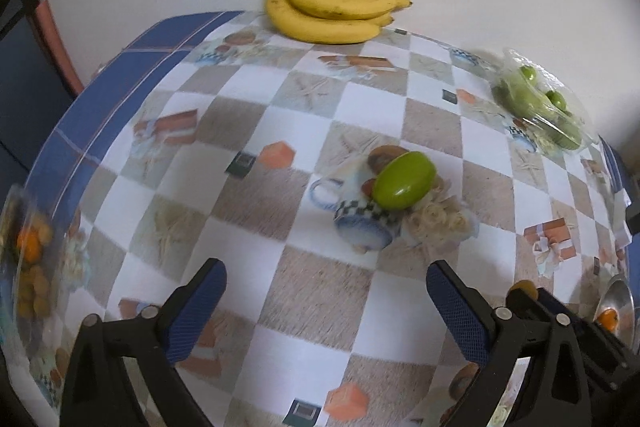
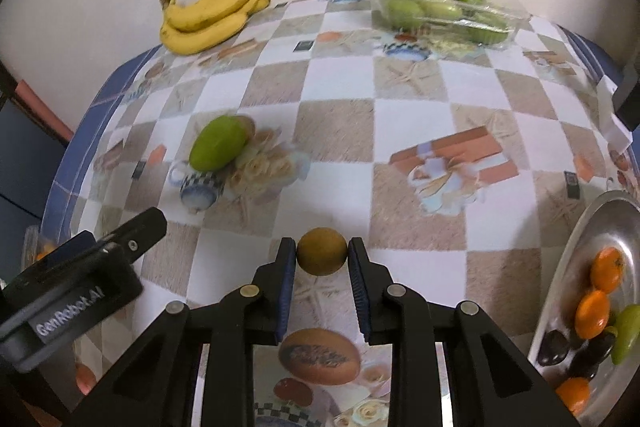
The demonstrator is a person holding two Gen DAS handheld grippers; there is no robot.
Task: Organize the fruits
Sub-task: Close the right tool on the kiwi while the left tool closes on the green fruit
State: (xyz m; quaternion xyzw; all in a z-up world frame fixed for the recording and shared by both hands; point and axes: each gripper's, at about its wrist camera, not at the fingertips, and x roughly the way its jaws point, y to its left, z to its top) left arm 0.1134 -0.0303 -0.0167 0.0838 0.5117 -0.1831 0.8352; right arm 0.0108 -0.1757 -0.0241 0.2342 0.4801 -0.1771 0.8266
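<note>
My right gripper is shut on a small brownish-yellow round fruit, held between its blue pads above the checked tablecloth. A loose green fruit lies on the cloth to its upper left; the left wrist view has this green fruit ahead of my left gripper, which stands open with nothing between its fingers. A metal plate at the right edge holds oranges, dark fruits and a green one. Bananas lie at the table's far edge.
A clear plastic box of green fruits sits at the far right by the wall. Another clear pack with orange and yellow fruits lies at the table's left edge. The left gripper's body shows at the right view's lower left.
</note>
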